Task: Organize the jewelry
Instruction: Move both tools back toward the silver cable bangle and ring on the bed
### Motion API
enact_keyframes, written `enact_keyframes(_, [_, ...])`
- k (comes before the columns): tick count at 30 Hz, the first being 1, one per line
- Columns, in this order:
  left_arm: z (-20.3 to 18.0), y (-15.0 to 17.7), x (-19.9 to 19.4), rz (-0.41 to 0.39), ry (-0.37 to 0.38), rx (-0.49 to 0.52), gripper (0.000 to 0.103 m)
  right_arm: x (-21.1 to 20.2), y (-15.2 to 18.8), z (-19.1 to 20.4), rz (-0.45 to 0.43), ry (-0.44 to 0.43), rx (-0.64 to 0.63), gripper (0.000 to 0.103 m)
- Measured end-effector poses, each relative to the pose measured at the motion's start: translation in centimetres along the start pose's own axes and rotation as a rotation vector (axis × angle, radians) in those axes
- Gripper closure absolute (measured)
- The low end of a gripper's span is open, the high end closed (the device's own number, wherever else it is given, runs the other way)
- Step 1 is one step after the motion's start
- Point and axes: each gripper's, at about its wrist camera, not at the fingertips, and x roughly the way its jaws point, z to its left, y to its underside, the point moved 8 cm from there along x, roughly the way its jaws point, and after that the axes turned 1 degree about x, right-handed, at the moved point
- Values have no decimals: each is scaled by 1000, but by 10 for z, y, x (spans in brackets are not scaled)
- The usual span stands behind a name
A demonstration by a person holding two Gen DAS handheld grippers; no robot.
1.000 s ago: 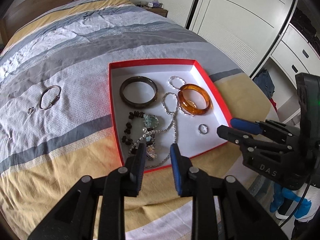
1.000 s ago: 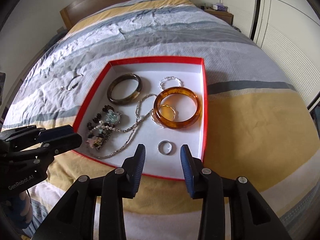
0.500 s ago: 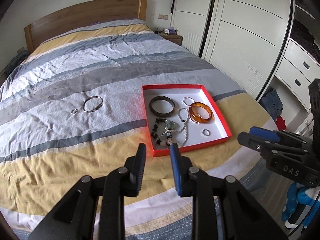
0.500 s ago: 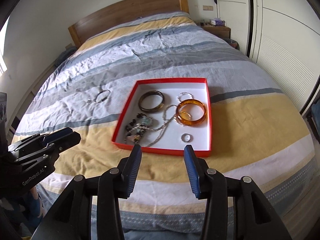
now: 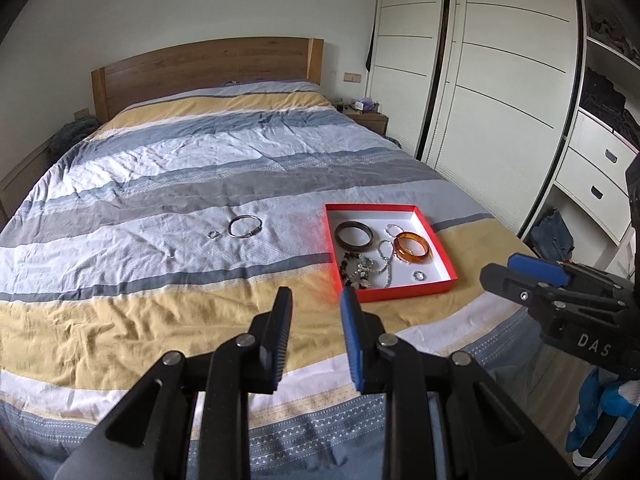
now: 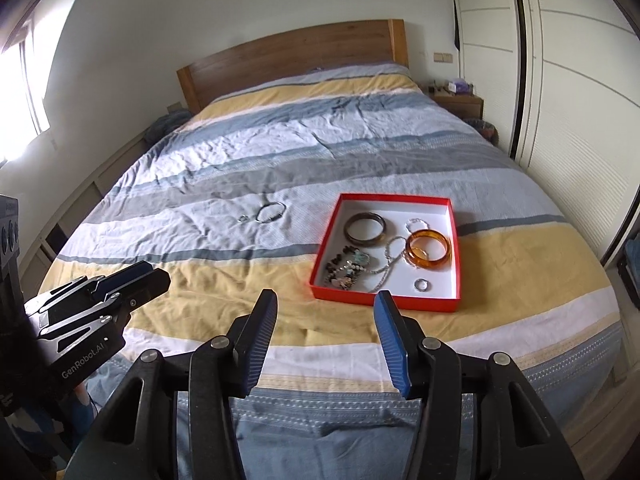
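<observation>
Broadly, striped bedspread (image 5: 168, 184) meets white wardrobe (image 5: 492, 80).

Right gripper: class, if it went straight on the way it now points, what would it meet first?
Probably the bedspread just short of the red tray. The right gripper holds nothing, its jaws opening; depth is unclear.

Your left gripper (image 5: 314, 312) points forward and angled downward, its fingers (image 5: 282, 320) parted by a narrow gap with nothing between them. Your right gripper (image 6: 326, 316) is angled down the same way, its jaws opening, the fingers (image 6: 390, 332) spread wider than the left pair and nothing between them either. Each gripper shows at the edge of the other's view: the two sit side by side, near each other but apart, at about the same height.
</observation>
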Motion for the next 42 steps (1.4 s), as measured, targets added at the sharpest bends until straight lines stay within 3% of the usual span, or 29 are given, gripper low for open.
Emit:
enact_keyframes(13, [57, 8, -77, -102, -95, -90, 79, -49, 2, 51, -91, -10, -22, 52])
enact_keyframes(17, [71, 14, -89, -120, -139, -113, 74, -57, 5, 62, -106, -28, -32, 50])
enact_keyframes(34, [83, 39, -65, -21, -157, -120, 72, -55, 9, 61, -129, -39, -17, 50])
enact_keyframes(42, [115, 48, -55, -4, -214, -170, 71, -35, 2, 65, -126, -50, -40, 50])
